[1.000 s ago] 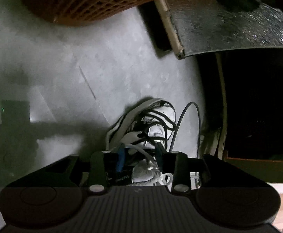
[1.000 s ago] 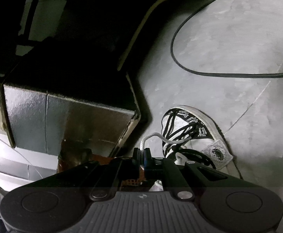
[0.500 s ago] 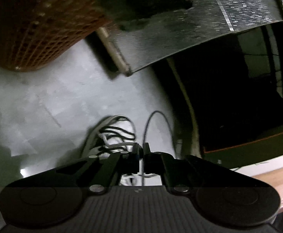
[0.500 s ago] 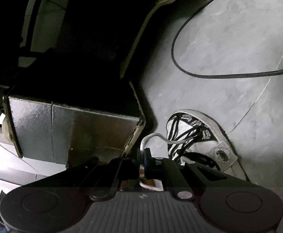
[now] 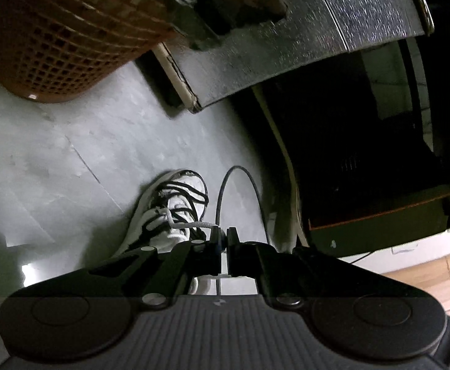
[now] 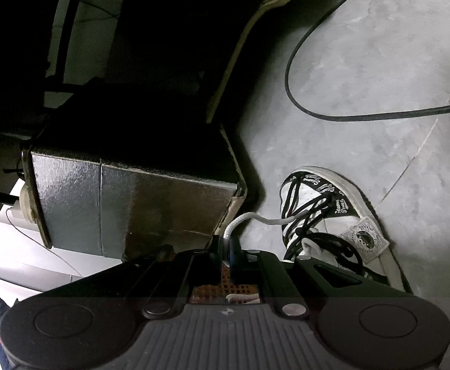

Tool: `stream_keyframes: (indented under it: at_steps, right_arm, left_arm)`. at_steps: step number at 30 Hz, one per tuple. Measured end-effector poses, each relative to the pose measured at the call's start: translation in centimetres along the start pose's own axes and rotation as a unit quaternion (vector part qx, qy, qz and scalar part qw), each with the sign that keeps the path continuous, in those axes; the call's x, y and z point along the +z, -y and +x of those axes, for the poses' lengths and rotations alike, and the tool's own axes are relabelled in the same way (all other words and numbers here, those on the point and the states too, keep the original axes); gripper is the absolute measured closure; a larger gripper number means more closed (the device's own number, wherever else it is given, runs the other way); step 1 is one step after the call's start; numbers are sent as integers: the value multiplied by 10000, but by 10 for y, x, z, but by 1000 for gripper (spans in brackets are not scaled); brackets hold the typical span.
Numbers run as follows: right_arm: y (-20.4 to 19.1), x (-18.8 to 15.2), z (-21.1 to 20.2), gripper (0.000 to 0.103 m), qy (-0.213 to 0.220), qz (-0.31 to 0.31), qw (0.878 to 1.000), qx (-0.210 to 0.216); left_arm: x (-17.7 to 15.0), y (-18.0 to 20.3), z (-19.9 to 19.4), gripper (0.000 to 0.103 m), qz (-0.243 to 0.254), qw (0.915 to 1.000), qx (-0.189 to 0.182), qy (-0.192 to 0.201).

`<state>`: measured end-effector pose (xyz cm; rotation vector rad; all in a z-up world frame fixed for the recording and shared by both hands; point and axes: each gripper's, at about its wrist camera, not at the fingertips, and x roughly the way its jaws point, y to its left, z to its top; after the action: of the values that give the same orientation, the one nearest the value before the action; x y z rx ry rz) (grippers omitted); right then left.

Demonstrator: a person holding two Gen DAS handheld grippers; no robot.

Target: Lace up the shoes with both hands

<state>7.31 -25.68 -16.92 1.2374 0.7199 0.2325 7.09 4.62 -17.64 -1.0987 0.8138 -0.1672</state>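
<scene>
My left gripper (image 5: pixel 222 240) has its jaws clamped on one end of the white lace (image 5: pixel 191 224), which runs to about ten o'clock into the shoe (image 5: pixel 175 206). My right gripper (image 6: pixel 226 245) has its jaws pinched on the other end, (image 6: pixel 256 217) curving toward three o'clock to the eyelets. The black-and-white shoe (image 6: pixel 333 212) stands on the grey floor (image 6: pixel 364 61), a black cable (image 5: pixel 234 185) looping just beside it, an orange basket (image 5: pixel 64 37) at eleven o'clock

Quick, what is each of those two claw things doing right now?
Left gripper: jaws closed on the white lace of the shoe.
Right gripper: jaws closed on the white lace's other end.
</scene>
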Motion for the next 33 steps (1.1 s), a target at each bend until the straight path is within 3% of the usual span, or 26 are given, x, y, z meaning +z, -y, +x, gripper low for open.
stream_keyframes:
  at_steps: [4,9,18,28,33]
  right_arm:
    - [-2,-3,-3,98,-29,-30,10000,52]
    - [-2,-7,-10,97,46,15,9999,89]
    - [0,-1,-20,95,428,256,9986,164]
    - [-17,1,-19,95,327,-235,9991,130]
    - [-49,1,-21,95,276,-1167,9928,66]
  left_arm:
    - [3,0,-3,103,-147,9995,-242,103]
    - [6,5,-7,103,52,9999,-103,23]
    - [2,-12,-11,97,-158,9998,113,-28]
    - [7,25,-15,90,516,9987,-54,-27]
    - [7,36,-20,87,717,9974,-40,-9]
